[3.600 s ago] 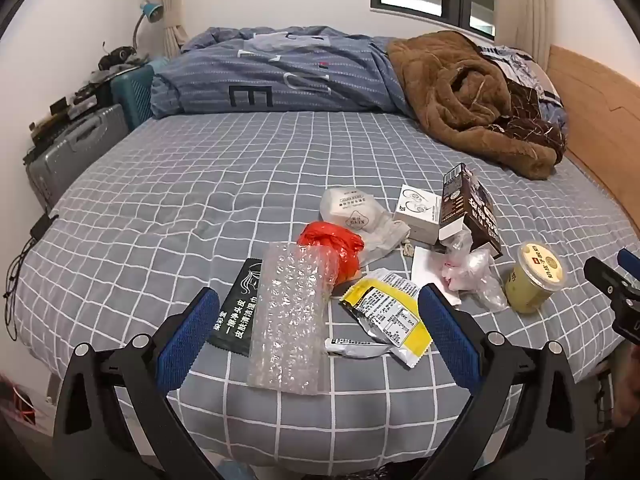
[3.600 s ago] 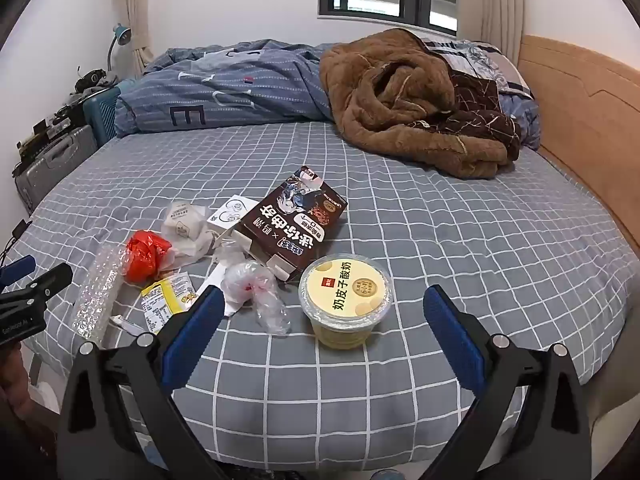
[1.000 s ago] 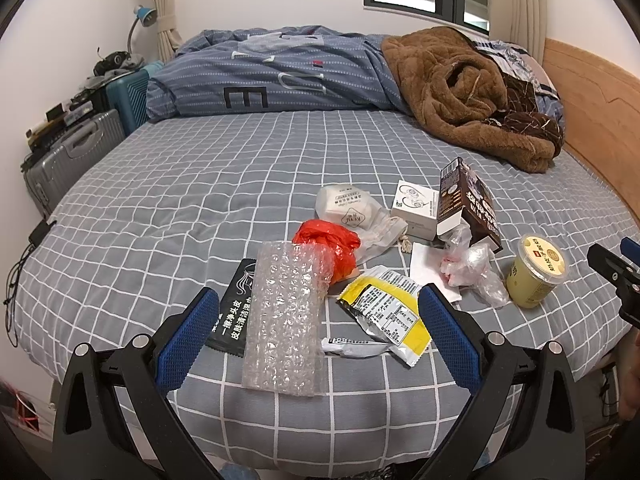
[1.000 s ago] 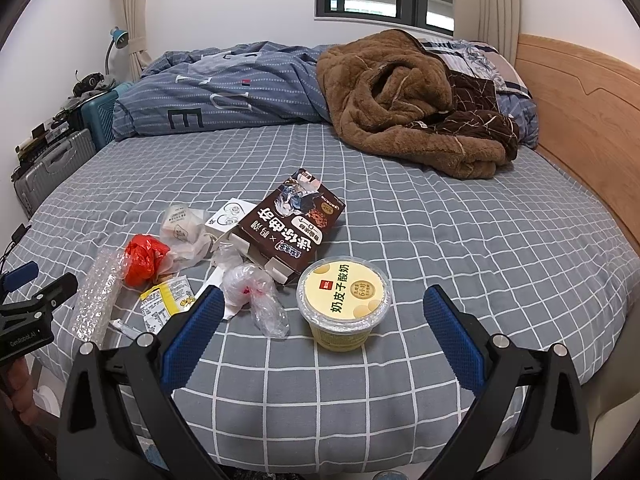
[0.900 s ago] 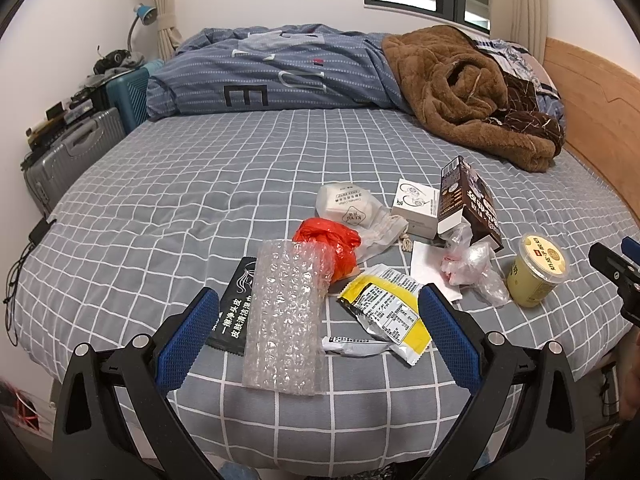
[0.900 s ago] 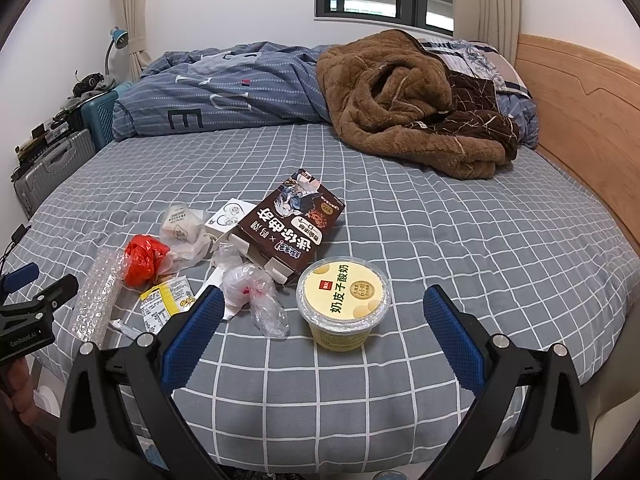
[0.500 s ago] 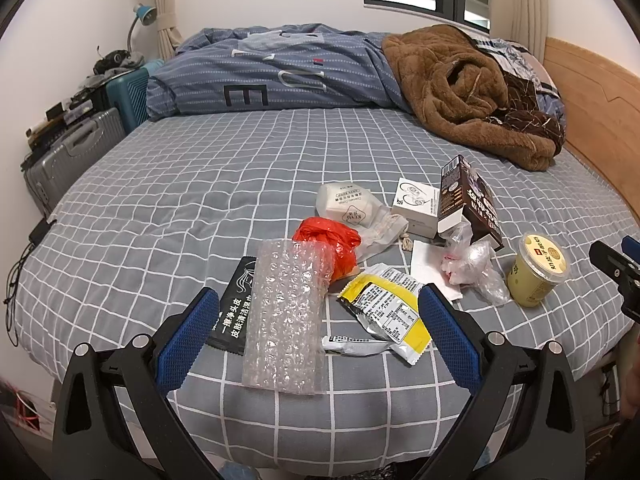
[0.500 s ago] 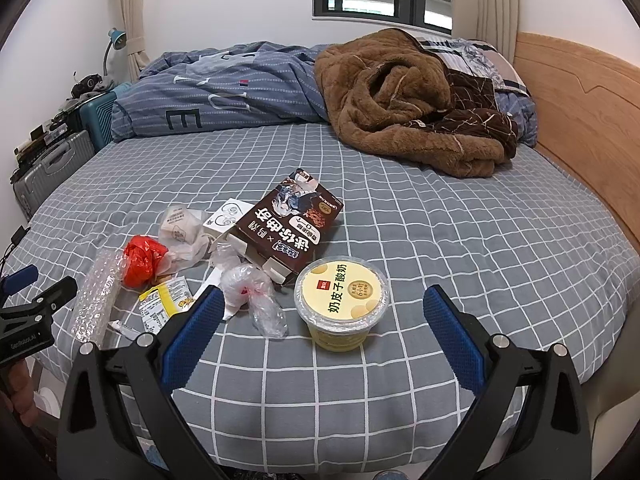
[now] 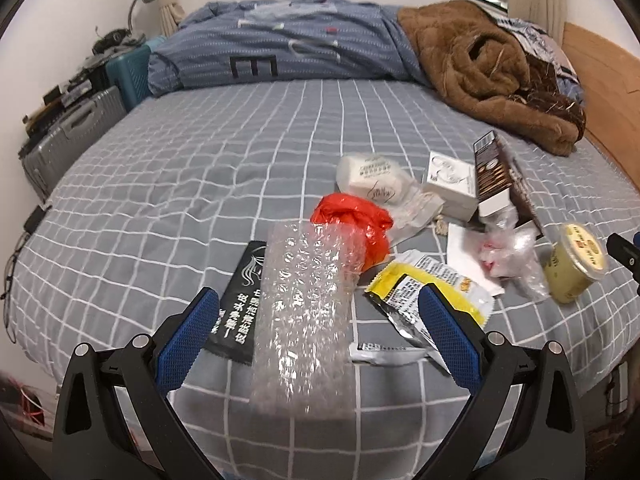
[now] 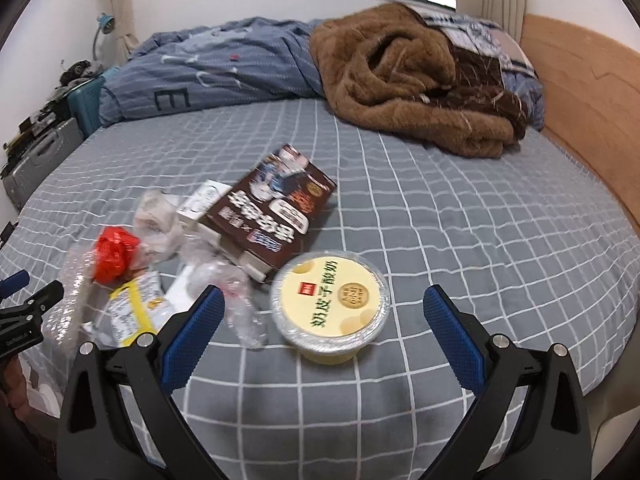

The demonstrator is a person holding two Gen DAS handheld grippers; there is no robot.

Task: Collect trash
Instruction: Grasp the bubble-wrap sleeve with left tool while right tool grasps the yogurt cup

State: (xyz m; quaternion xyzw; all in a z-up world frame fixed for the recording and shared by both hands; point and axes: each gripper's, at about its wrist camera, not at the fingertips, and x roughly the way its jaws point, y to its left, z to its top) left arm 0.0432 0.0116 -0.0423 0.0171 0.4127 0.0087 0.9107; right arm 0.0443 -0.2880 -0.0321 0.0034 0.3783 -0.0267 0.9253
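My left tongs (image 9: 316, 320) hang wide open, gripping nothing, over the near edge of the bed (image 9: 200, 168), and between their blue pads (image 9: 188, 332) lies a sheet of bubble wrap (image 9: 308, 320). A black sachet (image 9: 242, 304) is tucked under the wrap's left side, and a crumpled red bag (image 9: 352, 220) touches its far end. Just right of the wrap sits a yellow snack wrapper (image 9: 428, 292), with a small white sachet (image 9: 380, 350) lying below it (print too small for me to read). Farther back are a white face mask (image 9: 370, 178), a small white box (image 9: 450, 178) and a brown carton (image 9: 506, 178) leaning beside it; clear crumpled plastic (image 9: 508, 248) rests on a white paper in front of the carton.

My right tongs (image 10: 320, 328) are spread wide too, empty, framing a yellow yoghurt cup (image 10: 330, 310) that stands upright with its lid on. The carton lies just behind the cup, seemingly touching it, and the plastic sits just left of it.

At the head of the bed a brown blanket (image 10: 404, 76) is heaped beside a blue duvet (image 10: 216, 68), well apart from the trash. A grey suitcase (image 9: 68, 132) stands by the left wall.
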